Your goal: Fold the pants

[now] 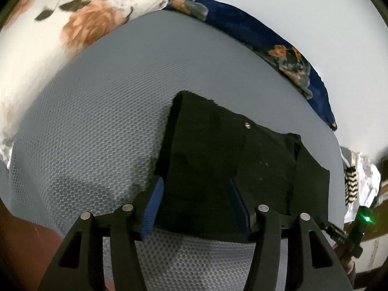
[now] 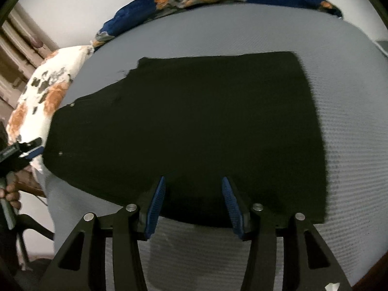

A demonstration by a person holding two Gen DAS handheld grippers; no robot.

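Note:
Black pants (image 2: pixel 194 126) lie flat on a grey mesh-textured bed surface (image 2: pixel 351 121). In the left wrist view the pants (image 1: pixel 230 160) show their waist end with a small metal button (image 1: pixel 247 125). My left gripper (image 1: pixel 195 186) is open, its blue-padded fingers over the near edge of the pants. My right gripper (image 2: pixel 194 184) is open too, its fingers over the near edge of the pants further along. The left gripper also shows in the right wrist view (image 2: pixel 29 151) at the far left, by the waist.
A white floral pillow (image 1: pixel 48 36) lies at the head of the bed. A dark blue floral blanket (image 1: pixel 278 46) runs along the far edge. The grey bed surface (image 1: pixel 84 133) stretches left of the pants. A white wall stands behind.

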